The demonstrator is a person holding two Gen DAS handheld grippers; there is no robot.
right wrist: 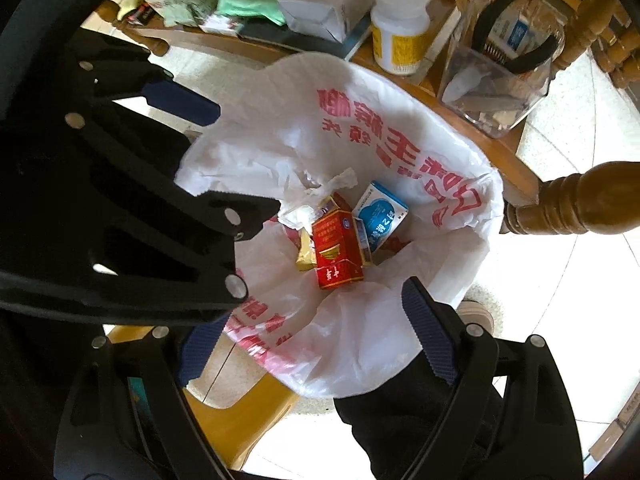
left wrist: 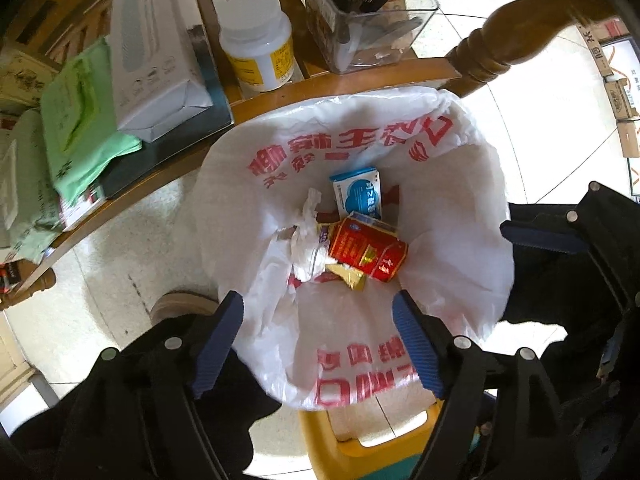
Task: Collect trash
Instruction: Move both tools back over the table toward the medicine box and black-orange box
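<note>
I look down through both wrist cameras into a white plastic bag [left wrist: 460,208] with red printed characters, which stands open below my two grippers. My left gripper [left wrist: 320,344] points straight down over the bag, and its blue ribbed pads stand wide apart with nothing between them. My right gripper [right wrist: 316,344] also points down, a little tilted, and its jaws are wide too, empty. In the right wrist view my left gripper [right wrist: 208,152] shows as a big black shape at the left side, above the edge of the bag.

The trash lies at the bottom of the bag. A red carton [left wrist: 366,252] lies on its side in the middle. Just behind it leans a blue and white box [left wrist: 358,194], touching the red one. A crumpled white tissue [left wrist: 306,236] lies at the left of the red carton, and a small gold wrapper [left wrist: 350,276] shows partly from under it. In the right wrist view I see the same red carton [right wrist: 336,250], the blue and white box [right wrist: 380,216] and the tissue [right wrist: 320,196].

Beside the bag is a low wooden shelf [left wrist: 360,80]. On it stand a white bottle with yellow label [left wrist: 258,44], a clear plastic container [left wrist: 372,20] with black pliers inside, a white box [left wrist: 152,48] and a green pack [left wrist: 80,120]. A yellow stool [left wrist: 360,440] is below the near edge of the bag.
</note>
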